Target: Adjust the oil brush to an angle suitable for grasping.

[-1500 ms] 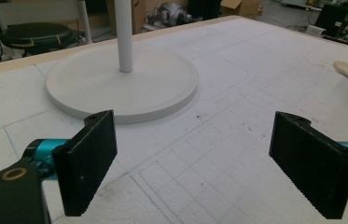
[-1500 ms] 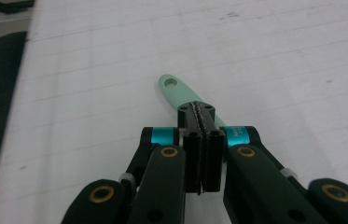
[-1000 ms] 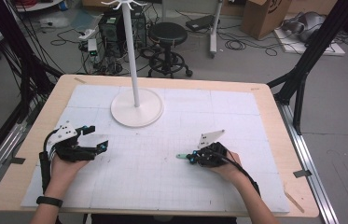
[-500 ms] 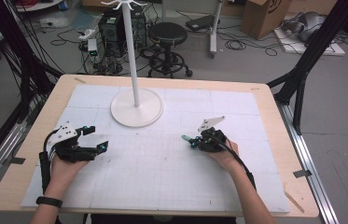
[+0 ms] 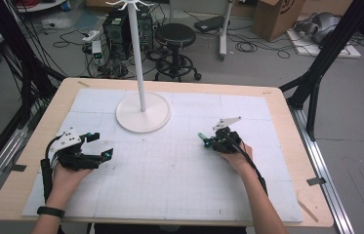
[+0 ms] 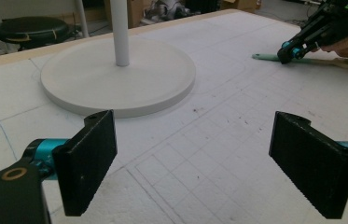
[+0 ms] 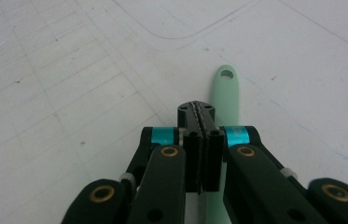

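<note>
A flat utensil with a mint-green handle (image 7: 227,88) and a pale beige far end lies on the white gridded mat (image 5: 170,170). My right gripper (image 7: 201,109) is shut, its pads pressed together with nothing visible between them. The handle runs beneath and just right of its tips. In the high view this gripper (image 5: 209,141) sits right of centre, the green tip (image 5: 201,136) poking out to its left. My left gripper (image 5: 99,145) rests near the left edge, open and empty. Its own view (image 6: 195,163) shows bare mat between the pads and the other gripper (image 6: 287,52) on the handle (image 6: 267,57).
A white stand with a round base (image 5: 143,114) and a thin pole (image 5: 138,53) rises at the back of the mat, left of centre. The wooden table edge (image 5: 287,122) frames the mat. A stool, cables and boxes stand on the floor beyond.
My right hand has moved away from the person toward the back of the table, and the green handle has gone along with it. The left gripper has stayed put.
</note>
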### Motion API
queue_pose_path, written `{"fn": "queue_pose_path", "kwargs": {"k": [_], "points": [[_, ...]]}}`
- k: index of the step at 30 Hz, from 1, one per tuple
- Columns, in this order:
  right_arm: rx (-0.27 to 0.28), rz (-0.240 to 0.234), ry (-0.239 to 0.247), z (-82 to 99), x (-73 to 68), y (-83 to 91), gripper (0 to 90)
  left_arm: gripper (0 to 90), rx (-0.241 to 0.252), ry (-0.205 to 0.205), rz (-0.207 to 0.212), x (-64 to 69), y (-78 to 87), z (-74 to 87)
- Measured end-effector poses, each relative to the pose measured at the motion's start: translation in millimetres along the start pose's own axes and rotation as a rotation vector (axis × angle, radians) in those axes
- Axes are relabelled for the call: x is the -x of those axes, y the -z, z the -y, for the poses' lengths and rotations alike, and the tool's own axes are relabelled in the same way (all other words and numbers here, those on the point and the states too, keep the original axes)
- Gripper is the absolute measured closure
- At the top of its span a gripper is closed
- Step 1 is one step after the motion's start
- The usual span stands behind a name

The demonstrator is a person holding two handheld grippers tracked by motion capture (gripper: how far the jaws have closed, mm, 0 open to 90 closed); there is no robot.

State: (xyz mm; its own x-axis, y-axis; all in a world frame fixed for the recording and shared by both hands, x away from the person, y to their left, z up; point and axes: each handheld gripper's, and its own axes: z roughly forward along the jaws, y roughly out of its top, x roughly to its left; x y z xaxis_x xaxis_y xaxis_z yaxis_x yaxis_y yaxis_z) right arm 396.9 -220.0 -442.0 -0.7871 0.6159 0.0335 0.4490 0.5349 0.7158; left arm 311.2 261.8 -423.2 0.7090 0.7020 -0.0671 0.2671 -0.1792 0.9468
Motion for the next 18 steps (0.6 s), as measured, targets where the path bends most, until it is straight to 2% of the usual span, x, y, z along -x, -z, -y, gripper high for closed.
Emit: {"fn": "queue_pose_path", "kwargs": {"k": [4,6,7,8,9,10,11,12,13,14,18], "points": [[0.046,-0.021,0.015,-1.4,-0.9,11.3,84.8,16.0,0.002,0.004,-0.006,-0.9,0.8,0.1],[0.087,-0.024,0.01,-1.9,-0.9,21.8,81.8,16.0,0.001,0.005,-0.01,-1.6,1.5,0.1],[0.122,-0.021,0.021,-0.3,-2.2,35.4,78.2,16.1,0.007,0.006,-0.012,-2.1,2.5,-0.1],[0.122,-0.021,0.021,-0.3,-2.2,35.4,78.2,16.1,0.007,0.006,-0.012,-2.1,2.5,-0.1],[0.138,-0.018,0.023,3.3,-3.6,46.6,74.2,16.1,0.01,0.01,-0.012,-1.9,2.7,-0.2],[0.138,-0.018,0.023,3.3,-3.6,46.6,74.2,16.1,0.012,0.01,-0.011,-2.0,2.9,-0.3],[0.162,-0.015,0.029,9.0,-4.1,58.8,70.1,16.2,0.011,0.009,-0.012,-2.1,3.0,-0.3],[0.162,-0.015,0.029,9.0,-4.1,58.8,70.1,16.2,0.01,0.009,-0.014,-2.0,2.9,-0.2],[0.18,-0.011,0.021,14.1,-4.2,68.1,68.5,16.3,0.009,0.009,-0.015,-1.9,2.7,-0.2],[0.208,-0.001,0.011,24.2,-4.7,81.6,62.3,16.5,0.006,0.006,-0.015,-2.1,2.5,-0.1],[0.235,0.009,-0.014,41.1,-4.7,97.2,52.7,16.5,0.0,0.008,-0.019,-2.5,2.0,0.2]]}}
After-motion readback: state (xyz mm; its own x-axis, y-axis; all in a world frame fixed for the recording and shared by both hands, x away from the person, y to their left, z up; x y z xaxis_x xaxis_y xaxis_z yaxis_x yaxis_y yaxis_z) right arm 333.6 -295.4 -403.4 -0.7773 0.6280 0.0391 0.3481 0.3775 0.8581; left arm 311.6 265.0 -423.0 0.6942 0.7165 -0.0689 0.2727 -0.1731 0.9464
